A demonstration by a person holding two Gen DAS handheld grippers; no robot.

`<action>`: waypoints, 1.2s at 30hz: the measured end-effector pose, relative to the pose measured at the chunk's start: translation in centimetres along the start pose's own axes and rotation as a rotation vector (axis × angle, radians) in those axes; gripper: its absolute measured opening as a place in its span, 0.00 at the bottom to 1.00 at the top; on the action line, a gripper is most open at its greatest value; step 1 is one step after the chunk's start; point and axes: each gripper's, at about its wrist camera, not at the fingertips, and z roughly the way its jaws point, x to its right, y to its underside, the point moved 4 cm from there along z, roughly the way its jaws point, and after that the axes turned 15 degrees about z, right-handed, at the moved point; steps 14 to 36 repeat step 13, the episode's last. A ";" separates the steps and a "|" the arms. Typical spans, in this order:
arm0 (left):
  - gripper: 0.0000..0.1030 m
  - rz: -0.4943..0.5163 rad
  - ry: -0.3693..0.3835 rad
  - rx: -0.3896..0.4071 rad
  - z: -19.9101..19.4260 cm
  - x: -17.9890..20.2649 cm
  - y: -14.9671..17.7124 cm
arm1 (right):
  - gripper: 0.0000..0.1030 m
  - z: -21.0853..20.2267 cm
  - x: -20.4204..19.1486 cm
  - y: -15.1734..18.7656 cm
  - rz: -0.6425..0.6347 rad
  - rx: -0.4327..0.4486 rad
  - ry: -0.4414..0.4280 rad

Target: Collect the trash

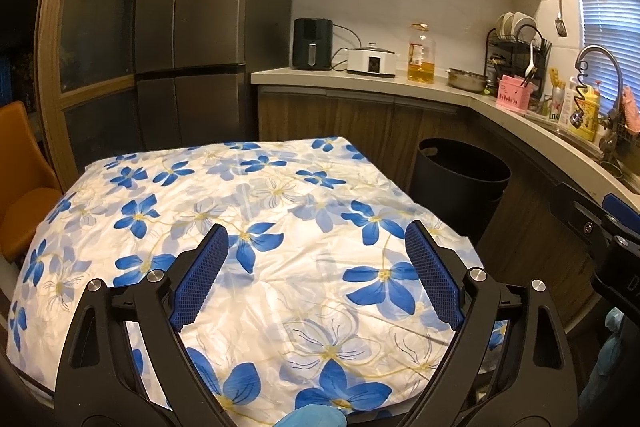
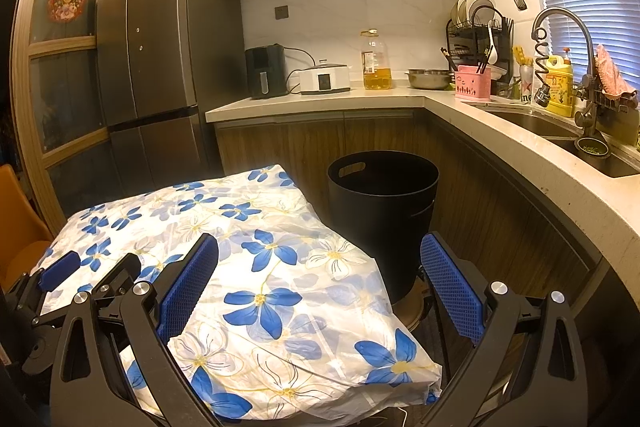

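Note:
A black trash bin (image 2: 384,203) with cut-out handles stands on the floor by the cabinets, just right of the table; it also shows in the left wrist view (image 1: 460,183). The table carries a white cloth with blue flowers (image 1: 260,227), also seen in the right wrist view (image 2: 272,267). I see no trash on the cloth. My left gripper (image 1: 316,247) is open and empty above the cloth. My right gripper (image 2: 320,263) is open and empty over the table's right edge, close to the bin. The left gripper's blue pad (image 2: 60,275) shows at the right wrist view's left edge.
An L-shaped counter (image 2: 320,99) holds an air fryer (image 2: 266,71), cooker, oil bottle (image 2: 376,61), steel bowl, dish rack and a sink (image 2: 560,131) with tap. A dark fridge (image 2: 160,47) stands behind the table. An orange chair (image 1: 20,179) is at the left.

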 end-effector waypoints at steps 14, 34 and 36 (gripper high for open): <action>0.94 -0.009 -0.036 -0.009 0.0 0.1 0.0 | 0.95 0.7 0.4 -0.1 0.021 -0.018 -0.018; 0.94 -0.009 -0.036 -0.009 0.0 0.1 0.0 | 0.95 0.7 0.4 -0.1 0.021 -0.018 -0.018; 0.94 -0.009 -0.036 -0.009 0.0 0.1 0.0 | 0.95 0.7 0.4 -0.1 0.021 -0.018 -0.018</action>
